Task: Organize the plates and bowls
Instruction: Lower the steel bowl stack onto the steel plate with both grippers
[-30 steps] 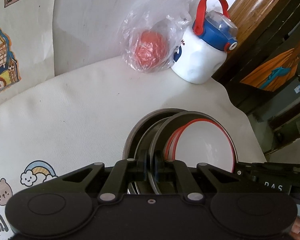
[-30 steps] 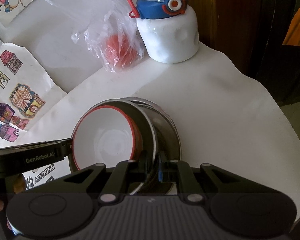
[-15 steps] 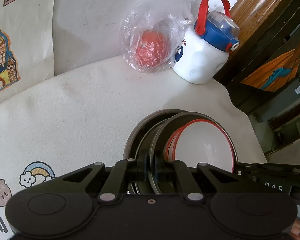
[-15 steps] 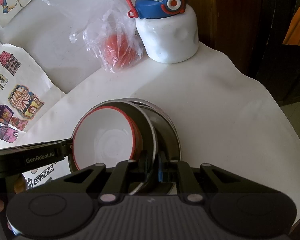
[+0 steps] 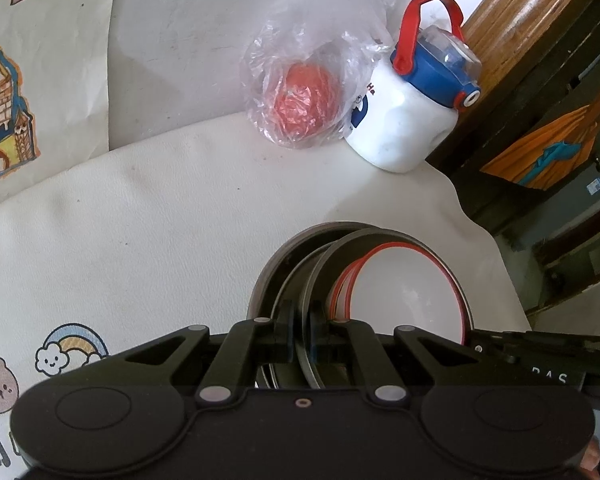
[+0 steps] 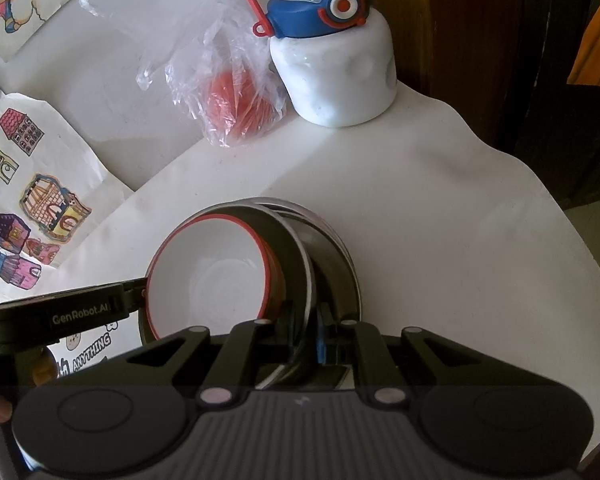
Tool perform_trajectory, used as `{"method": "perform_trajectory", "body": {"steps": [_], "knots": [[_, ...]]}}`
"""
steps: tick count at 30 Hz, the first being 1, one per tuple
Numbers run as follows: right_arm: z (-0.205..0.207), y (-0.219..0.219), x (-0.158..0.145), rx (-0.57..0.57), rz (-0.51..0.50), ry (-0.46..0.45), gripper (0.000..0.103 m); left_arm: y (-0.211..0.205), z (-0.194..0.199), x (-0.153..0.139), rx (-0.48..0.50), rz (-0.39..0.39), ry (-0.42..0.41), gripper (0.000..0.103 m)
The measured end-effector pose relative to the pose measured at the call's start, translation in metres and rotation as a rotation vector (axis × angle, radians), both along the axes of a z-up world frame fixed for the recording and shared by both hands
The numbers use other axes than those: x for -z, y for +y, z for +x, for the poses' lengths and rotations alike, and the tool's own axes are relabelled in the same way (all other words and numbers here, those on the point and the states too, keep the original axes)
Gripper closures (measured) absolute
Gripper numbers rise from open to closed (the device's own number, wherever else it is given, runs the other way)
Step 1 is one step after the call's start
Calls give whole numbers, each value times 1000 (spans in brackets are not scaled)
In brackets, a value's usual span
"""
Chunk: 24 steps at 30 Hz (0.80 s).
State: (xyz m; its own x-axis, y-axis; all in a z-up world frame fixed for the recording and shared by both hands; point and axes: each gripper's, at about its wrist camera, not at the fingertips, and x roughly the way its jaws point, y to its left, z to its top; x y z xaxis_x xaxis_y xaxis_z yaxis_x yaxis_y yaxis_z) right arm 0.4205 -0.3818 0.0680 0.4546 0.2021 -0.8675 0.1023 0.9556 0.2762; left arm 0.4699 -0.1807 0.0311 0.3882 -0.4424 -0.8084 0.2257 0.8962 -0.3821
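The left hand-held gripper [image 5: 300, 330] is closed on the rim of a grey plate [image 5: 320, 268] that stands on edge, with a red-rimmed white bowl [image 5: 408, 292] nested against its face. The right hand-held gripper [image 6: 305, 328] pinches the same plate's rim from the opposite side. Behind the plate a metal bowl [image 6: 340, 256] leans on the white counter [image 6: 440, 220], near its right edge. At the counter's far edge a white bottle with a blue lid [image 5: 404, 120] touches a clear plastic bag [image 5: 300, 108] holding something red.
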Motion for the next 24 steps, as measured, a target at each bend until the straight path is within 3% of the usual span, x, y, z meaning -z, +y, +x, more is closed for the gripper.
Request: {"method": "perform_trajectory", "body": {"steps": [18, 23, 24], "knots": [[-7, 8, -5, -10, -64, -48, 87, 4, -4, 0, -25, -12, -13, 93], [-10, 7, -5, 3, -79, -52, 76, 6, -5, -3, -25, -8, -19, 89], [-10, 6, -5, 10, -76, -51, 74, 7, -5, -4, -29, -1, -21, 82]]}}
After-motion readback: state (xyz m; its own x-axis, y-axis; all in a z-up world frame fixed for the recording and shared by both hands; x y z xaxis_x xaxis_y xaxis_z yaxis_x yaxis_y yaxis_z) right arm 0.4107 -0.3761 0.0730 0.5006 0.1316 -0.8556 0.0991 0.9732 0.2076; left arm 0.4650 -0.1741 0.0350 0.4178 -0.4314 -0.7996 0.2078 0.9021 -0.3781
